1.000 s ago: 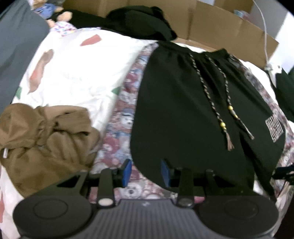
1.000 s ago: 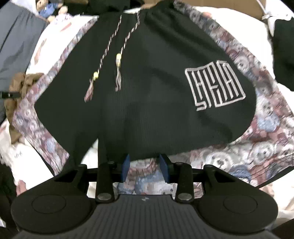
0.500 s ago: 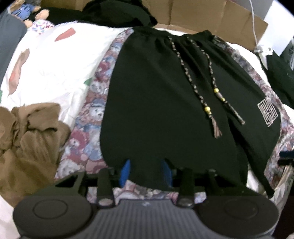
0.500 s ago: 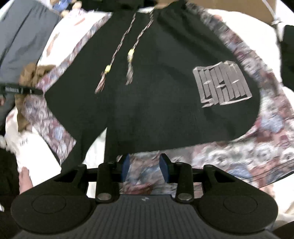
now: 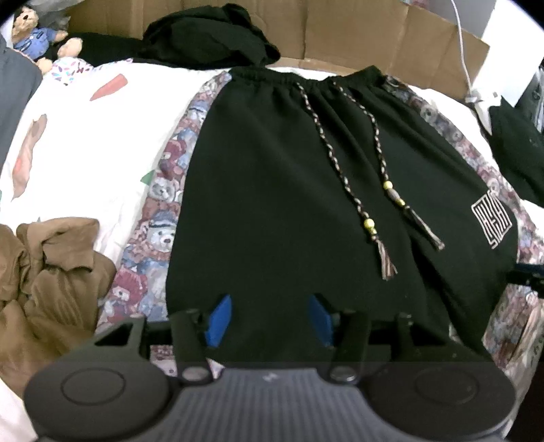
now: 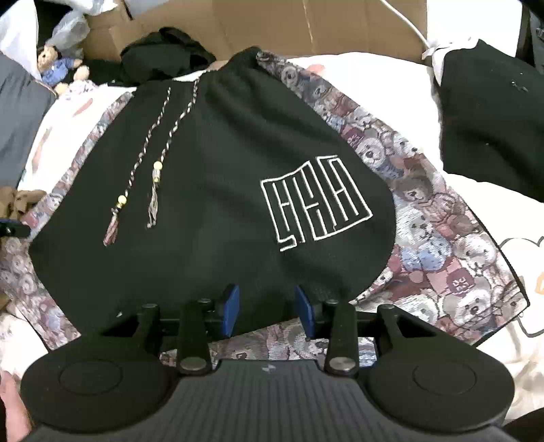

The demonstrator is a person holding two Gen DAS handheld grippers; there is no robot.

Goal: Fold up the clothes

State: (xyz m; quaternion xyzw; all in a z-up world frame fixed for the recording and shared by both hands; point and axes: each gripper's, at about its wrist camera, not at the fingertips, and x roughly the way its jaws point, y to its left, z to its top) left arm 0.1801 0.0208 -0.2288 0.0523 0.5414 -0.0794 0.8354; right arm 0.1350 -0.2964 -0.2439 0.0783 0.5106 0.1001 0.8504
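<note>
Black shorts (image 5: 282, 190) lie flat on a teddy-bear patterned blanket (image 5: 159, 217), waistband far, hems near. They have braided drawstrings with yellow beads (image 5: 370, 224) and a white logo (image 6: 314, 204) on the right leg. My left gripper (image 5: 268, 318) is open, its blue pads astride the hem of the left leg. My right gripper (image 6: 267, 307) is open, its blue pads astride the hem of the right leg (image 6: 238, 258).
A crumpled brown garment (image 5: 47, 282) lies to the left on a white sheet (image 5: 85, 136). A black garment pile (image 5: 207, 37) and cardboard (image 5: 357, 30) are at the back. Another black garment (image 6: 489, 115) lies at the right. A teddy bear (image 5: 34, 30) sits far left.
Both grippers have moved forward onto the near hems of the shorts. The left gripper also shifted right, away from the brown garment. Both stay open.
</note>
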